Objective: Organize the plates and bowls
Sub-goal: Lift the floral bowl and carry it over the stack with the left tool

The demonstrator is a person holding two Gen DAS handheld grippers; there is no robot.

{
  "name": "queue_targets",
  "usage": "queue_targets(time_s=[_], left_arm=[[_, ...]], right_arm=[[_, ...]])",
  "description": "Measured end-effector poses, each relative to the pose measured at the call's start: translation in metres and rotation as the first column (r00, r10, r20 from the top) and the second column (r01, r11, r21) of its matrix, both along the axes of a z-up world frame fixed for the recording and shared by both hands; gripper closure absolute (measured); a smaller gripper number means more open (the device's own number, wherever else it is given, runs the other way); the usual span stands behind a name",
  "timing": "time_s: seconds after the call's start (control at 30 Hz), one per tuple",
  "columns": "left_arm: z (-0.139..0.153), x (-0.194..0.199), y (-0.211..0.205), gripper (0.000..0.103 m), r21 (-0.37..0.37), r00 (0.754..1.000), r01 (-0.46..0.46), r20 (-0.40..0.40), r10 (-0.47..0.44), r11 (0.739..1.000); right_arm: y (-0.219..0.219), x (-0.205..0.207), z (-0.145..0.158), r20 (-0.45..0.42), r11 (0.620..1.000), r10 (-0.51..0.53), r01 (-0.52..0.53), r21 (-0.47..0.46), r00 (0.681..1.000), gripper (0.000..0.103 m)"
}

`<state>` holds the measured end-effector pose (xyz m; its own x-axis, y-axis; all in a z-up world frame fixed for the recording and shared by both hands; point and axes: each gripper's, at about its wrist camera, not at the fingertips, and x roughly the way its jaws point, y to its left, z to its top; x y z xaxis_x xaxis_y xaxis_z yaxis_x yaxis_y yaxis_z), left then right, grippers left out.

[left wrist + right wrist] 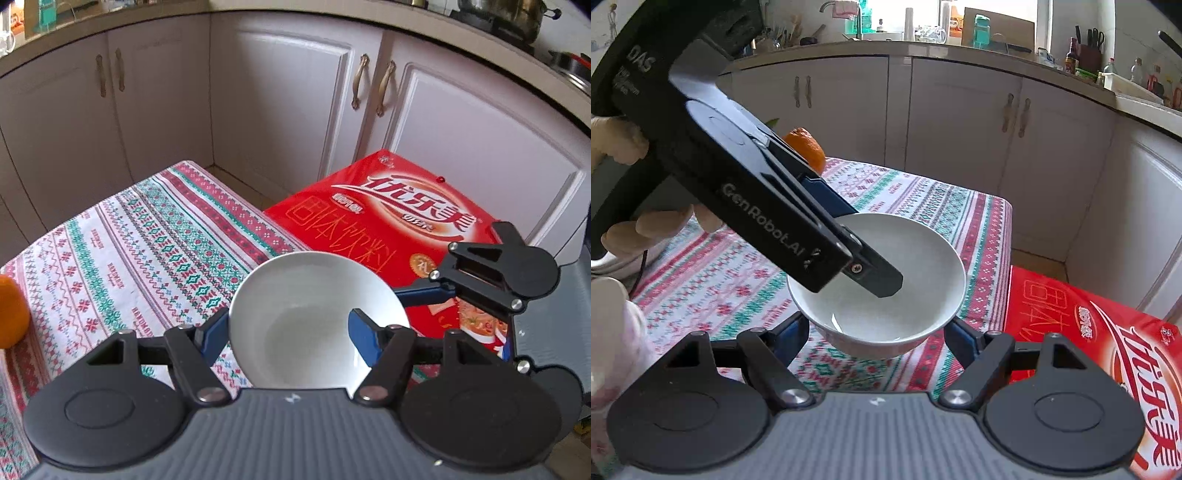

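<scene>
A white bowl [306, 317] [882, 284] is held in the air above the patterned tablecloth [147, 251] [731, 280]. My left gripper [288, 332] is shut on the bowl's rim, one blue finger inside the bowl and one outside; in the right wrist view it reaches in from the upper left [849, 254]. My right gripper [875, 332] is open, its blue fingers on either side of the bowl's base, below it. In the left wrist view the right gripper [491, 273] shows at the bowl's right.
An orange [11, 314] [807, 147] sits on the cloth at the table's left. A red printed box [399, 225] [1108, 339] stands beside the table on the right. White cabinets [288, 103] and a cluttered counter [923, 40] lie behind.
</scene>
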<state>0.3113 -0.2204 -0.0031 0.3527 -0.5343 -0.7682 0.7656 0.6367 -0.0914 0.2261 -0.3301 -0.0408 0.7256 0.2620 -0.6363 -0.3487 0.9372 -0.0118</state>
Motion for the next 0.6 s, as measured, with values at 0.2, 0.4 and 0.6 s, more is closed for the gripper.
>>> queue_targets(time_s=[0.2,0.4,0.6], left_arm=[[0.017,-0.020,0.019,0.035,-0.016,1.000,-0.024,0.011,0.024,1.000],[0.030,-0.044,0.038,0.035,-0.024,0.998,-0.055,0.035,0.056,0.998],[0.040,-0.065,0.060,0.035,-0.045,0.996,-0.081,0.041,0.083,0.996]], right_arm=[[0.013,-0.017,0.019,0.005,1.000,0.027,-0.027,0.003,1.000,0.019],[0.032,-0.036,0.035,0.011,0.998,0.059,-0.059,-0.008,0.998,0.019],[0.051,-0.053,0.048,0.011,0.996,0.090,-0.090,-0.017,0.996,0.019]])
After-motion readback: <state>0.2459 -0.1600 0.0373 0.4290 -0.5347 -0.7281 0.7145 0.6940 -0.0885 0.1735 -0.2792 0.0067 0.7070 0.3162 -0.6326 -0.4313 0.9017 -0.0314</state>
